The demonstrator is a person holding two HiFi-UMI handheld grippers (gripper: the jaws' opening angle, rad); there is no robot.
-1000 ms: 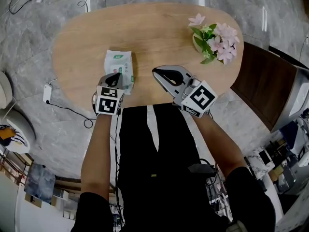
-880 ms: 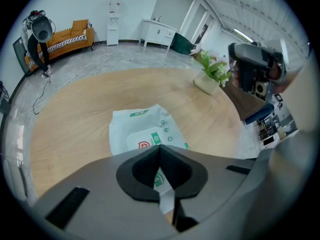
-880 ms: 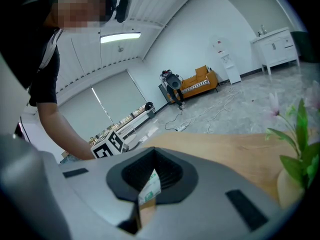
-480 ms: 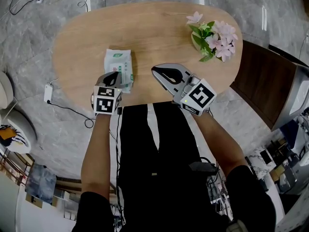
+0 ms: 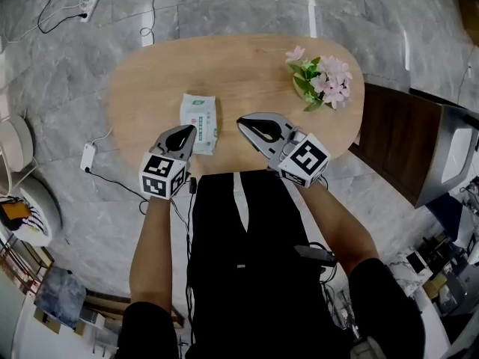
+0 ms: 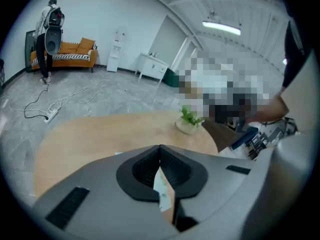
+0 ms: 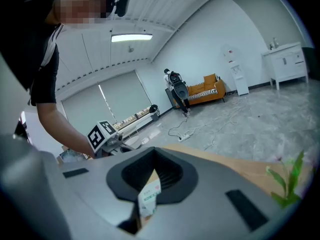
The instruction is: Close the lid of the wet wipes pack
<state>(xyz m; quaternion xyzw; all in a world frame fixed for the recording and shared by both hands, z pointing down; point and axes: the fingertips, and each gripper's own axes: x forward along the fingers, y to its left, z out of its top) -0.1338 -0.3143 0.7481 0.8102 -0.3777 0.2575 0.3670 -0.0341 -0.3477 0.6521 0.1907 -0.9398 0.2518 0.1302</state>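
The wet wipes pack [image 5: 199,123], white with a green label, lies flat on the oval wooden table [image 5: 254,66] near its front edge; no raised lid shows. My left gripper [image 5: 188,130] is shut, its tip at the pack's near left corner. My right gripper [image 5: 242,119] is also shut and empty, a short way right of the pack. In the left gripper view the jaws [image 6: 160,147] meet, with a sliver of the pack [image 6: 163,190] showing below them. In the right gripper view the jaws [image 7: 153,150] meet too, and the pack [image 7: 149,196] peeks through the gap.
A pot of pink flowers [image 5: 320,81] stands at the table's far right. A dark wooden seat [image 5: 389,144] sits off the table's right end. Cables and a white adapter [image 5: 88,158] lie on the grey floor to the left.
The head view has pulled back and shows more floor. Both grippers stay shut; the left one has drawn slightly off the pack toward the table's front edge.
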